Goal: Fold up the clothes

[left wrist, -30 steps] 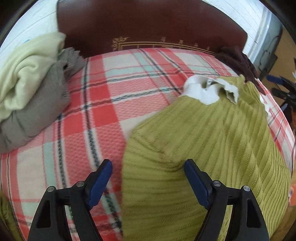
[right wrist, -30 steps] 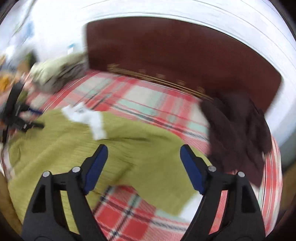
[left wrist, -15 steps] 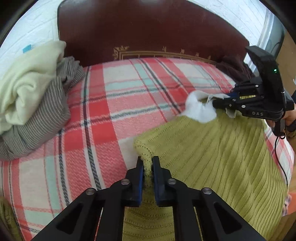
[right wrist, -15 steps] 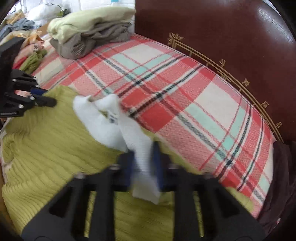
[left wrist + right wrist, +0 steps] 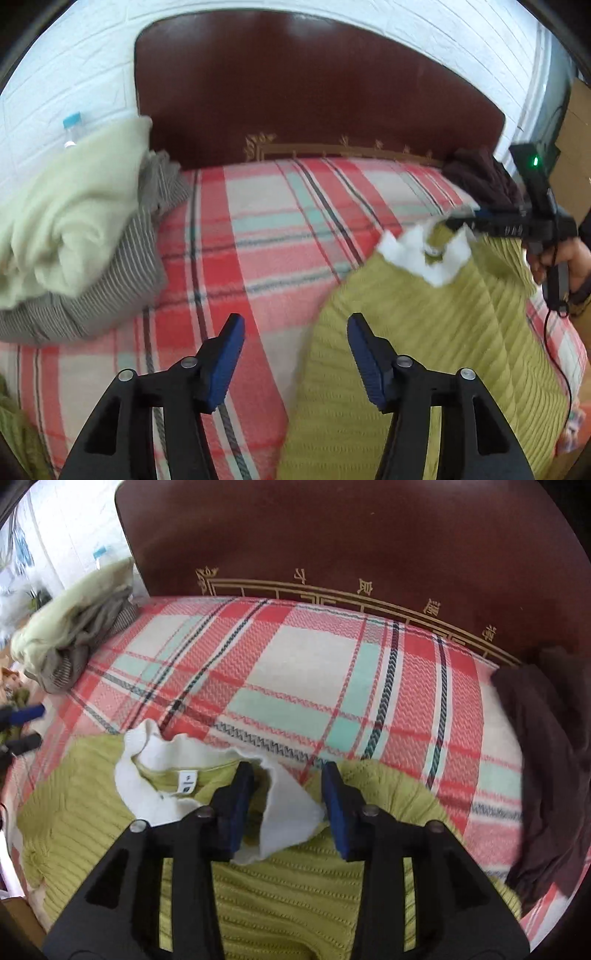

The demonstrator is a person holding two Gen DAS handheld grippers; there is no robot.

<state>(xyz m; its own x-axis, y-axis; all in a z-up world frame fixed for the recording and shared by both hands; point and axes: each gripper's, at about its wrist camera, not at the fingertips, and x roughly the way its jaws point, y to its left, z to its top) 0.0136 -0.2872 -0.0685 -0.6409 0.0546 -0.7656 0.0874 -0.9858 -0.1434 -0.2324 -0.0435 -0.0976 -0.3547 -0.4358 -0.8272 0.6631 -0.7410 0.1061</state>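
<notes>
Two grippers hang over the green sweater point(image 5: 295, 897), which lies spread on the plaid blanket point(image 5: 310, 672) below the headboard point(image 5: 332, 535). The left gripper point(image 5: 295, 332) has its jaws apart and opening, nothing between them, by the sweater's edge. The right gripper point(image 5: 288, 779) has jaws opening around the white collar point(image 5: 288, 819), pads not pressing it.

Right hand-held gripper point(image 5: 287, 794) opening over white collar point(image 5: 284, 823) of green sweater point(image 5: 295, 897) on plaid bedspread point(image 5: 306, 672)
</notes>
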